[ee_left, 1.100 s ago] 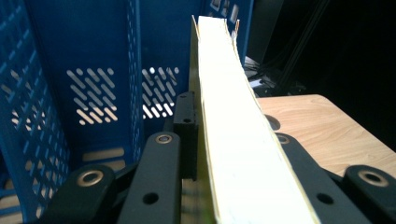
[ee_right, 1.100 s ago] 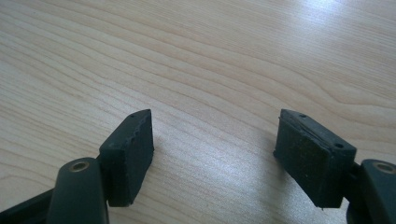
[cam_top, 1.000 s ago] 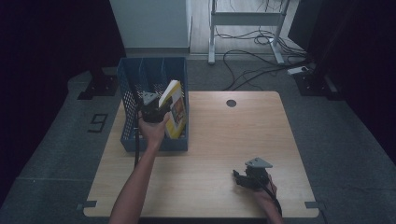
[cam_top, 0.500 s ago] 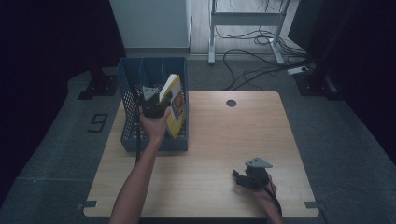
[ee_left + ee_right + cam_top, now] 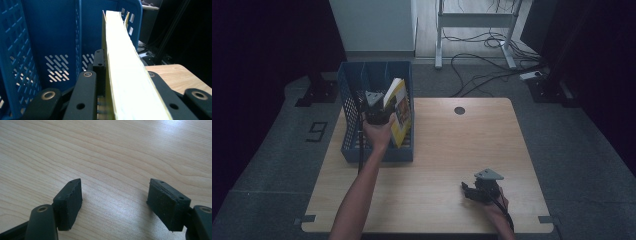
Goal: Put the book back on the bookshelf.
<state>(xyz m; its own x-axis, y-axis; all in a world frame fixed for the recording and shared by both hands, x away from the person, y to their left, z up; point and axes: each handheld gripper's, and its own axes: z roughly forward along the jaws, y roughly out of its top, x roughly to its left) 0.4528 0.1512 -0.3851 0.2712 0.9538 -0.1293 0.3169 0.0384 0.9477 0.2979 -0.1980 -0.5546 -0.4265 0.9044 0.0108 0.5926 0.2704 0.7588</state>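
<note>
A person is standing at the six o'clock edge of the wooden desk (image 5: 437, 150), working with a hand-held gripper in each hand. The left hand-held gripper (image 5: 377, 111) is reaching into the blue slotted file basket (image 5: 357, 80), which is sitting at about ten o'clock on the desk, and its jaws are clamping tight on a yellow-covered book (image 5: 399, 112). In the high view the book is standing on edge inside the basket, leaning against the basket's three o'clock wall with its top edge tilting toward eleven o'clock. In the left gripper view the book's pale page block (image 5: 125, 72) is running up between the two black jaws toward twelve o'clock, with the basket's perforated blue walls rising at nine and eleven o'clock behind it. The left hand (image 5: 378, 134) is gripping the tool just above the basket's near rim. The right hand-held gripper (image 5: 476, 191) is resting low over the desk at about five o'clock, well apart from the basket, with the right hand (image 5: 494, 205) behind it. In the right gripper view its jaws are standing wide apart with bare wood grain between the pads (image 5: 70, 202), holding nothing.
</note>
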